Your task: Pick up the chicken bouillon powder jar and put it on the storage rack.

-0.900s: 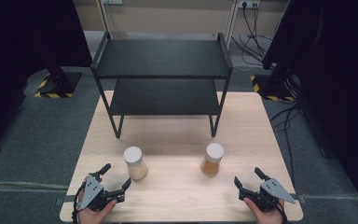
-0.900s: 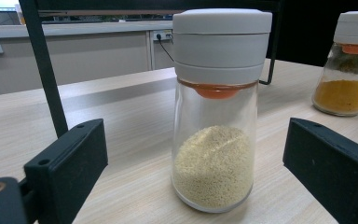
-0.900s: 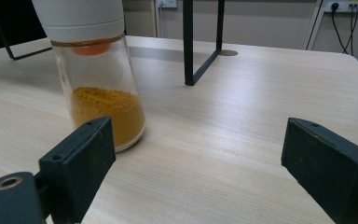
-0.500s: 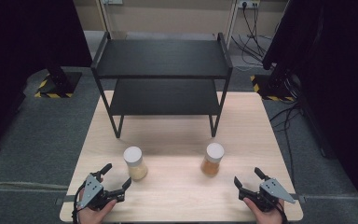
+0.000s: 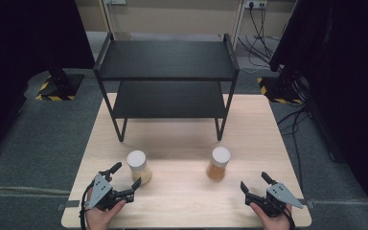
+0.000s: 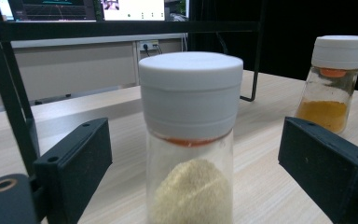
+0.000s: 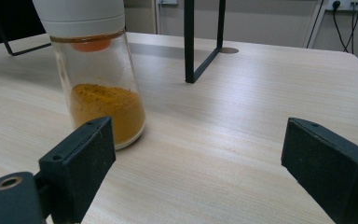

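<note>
Two white-capped glass spice jars stand upright on the light wood table (image 5: 182, 143). The jar of pale powder (image 5: 139, 166) (image 6: 191, 140) is at front left, and the jar of orange powder (image 5: 219, 163) (image 7: 95, 70) (image 6: 335, 79) at front right. My left gripper (image 5: 126, 175) (image 6: 191, 186) is open near the front left edge, its jaws standing either side of the pale jar without touching it. My right gripper (image 5: 255, 181) (image 7: 205, 172) is open near the front right edge, with the orange jar just ahead of its left jaw. A hand holds each gripper.
A black two-tier metal shelf rack (image 5: 166, 76) stands at the back of the table, both tiers bare. Its legs (image 7: 189, 42) rise behind the jars. Cables and dark stands with hazard-striped bases (image 5: 278, 91) sit on the grey floor around the table.
</note>
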`<action>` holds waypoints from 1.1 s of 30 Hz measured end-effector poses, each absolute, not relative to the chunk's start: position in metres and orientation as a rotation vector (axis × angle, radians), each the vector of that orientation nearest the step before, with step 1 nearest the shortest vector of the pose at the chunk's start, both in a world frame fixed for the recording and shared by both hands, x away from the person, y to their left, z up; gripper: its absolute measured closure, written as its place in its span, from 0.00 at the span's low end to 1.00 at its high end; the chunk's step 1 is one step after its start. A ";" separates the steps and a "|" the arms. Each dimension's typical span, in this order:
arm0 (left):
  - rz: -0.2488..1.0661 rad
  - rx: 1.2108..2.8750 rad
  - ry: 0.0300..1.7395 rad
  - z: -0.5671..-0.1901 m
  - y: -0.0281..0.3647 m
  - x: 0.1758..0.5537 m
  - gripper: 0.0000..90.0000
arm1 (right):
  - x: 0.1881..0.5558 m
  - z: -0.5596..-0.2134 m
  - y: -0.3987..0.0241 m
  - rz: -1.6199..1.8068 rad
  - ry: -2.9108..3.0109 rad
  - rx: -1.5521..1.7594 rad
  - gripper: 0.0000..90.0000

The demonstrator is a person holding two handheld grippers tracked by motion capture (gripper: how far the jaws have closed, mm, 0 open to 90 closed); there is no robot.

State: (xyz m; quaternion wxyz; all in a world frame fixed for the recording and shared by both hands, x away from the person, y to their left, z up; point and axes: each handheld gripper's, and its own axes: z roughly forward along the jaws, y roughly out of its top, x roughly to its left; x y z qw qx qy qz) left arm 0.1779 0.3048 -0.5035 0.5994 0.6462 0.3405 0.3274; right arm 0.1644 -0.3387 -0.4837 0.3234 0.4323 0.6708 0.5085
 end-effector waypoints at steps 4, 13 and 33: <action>0.763 1.500 0.789 -0.499 0.301 0.185 0.13 | 0.165 -0.483 -0.339 1.334 1.762 1.137 0.11; 0.761 1.501 0.794 -0.496 0.293 0.198 0.19 | 0.165 -0.484 -0.339 1.336 1.761 1.135 0.11; 0.766 1.479 0.820 -0.499 0.284 0.202 0.37 | 0.165 -0.484 -0.339 1.337 1.761 1.136 0.11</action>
